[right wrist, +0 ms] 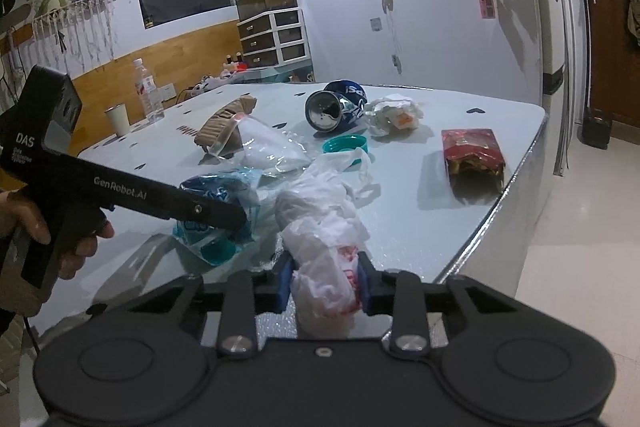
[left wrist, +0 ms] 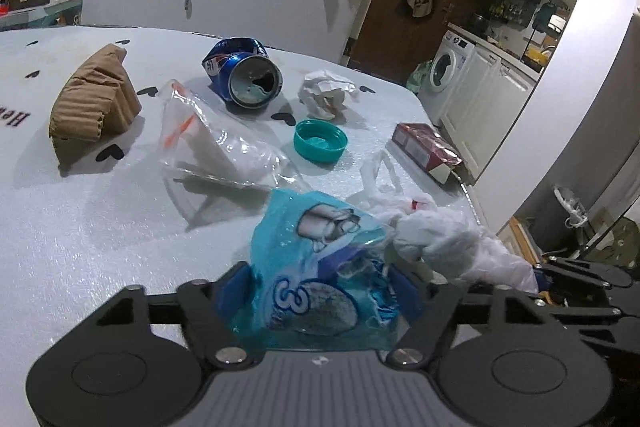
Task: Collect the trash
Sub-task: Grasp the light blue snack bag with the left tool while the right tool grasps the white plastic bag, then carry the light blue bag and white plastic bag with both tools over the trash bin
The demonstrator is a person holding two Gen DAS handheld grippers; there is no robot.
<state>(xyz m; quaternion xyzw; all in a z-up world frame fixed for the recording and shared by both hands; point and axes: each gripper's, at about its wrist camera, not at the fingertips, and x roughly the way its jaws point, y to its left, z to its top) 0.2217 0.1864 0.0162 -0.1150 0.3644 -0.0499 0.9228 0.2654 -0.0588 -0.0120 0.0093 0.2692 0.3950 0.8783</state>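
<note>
A blue plastic wrapper (left wrist: pixel 316 267) stands crumpled between the blue pads of my left gripper (left wrist: pixel 322 279), which is shut on it. In the right wrist view the same wrapper (right wrist: pixel 212 195) lies low over the table under the left gripper (right wrist: pixel 236 219). My right gripper (right wrist: pixel 325 279) is shut on the neck of a white plastic bag (right wrist: pixel 320 219). That bag (left wrist: pixel 440 243) lies just right of the wrapper. Further back lie a crushed blue can (left wrist: pixel 244 75), crumpled paper (left wrist: pixel 326 93), a teal lid (left wrist: pixel 320 141), a clear zip bag (left wrist: pixel 216 143), folded brown cardboard (left wrist: pixel 94 99) and a red packet (left wrist: pixel 428 151).
The white table's corner edge (right wrist: pixel 520 171) runs close on the right, with floor beyond it. A water bottle (right wrist: pixel 146 91) and a cup (right wrist: pixel 117 121) stand at the far left edge. A person's hand (right wrist: pixel 76 247) holds the left gripper. A washing machine (left wrist: pixel 444 71) stands behind.
</note>
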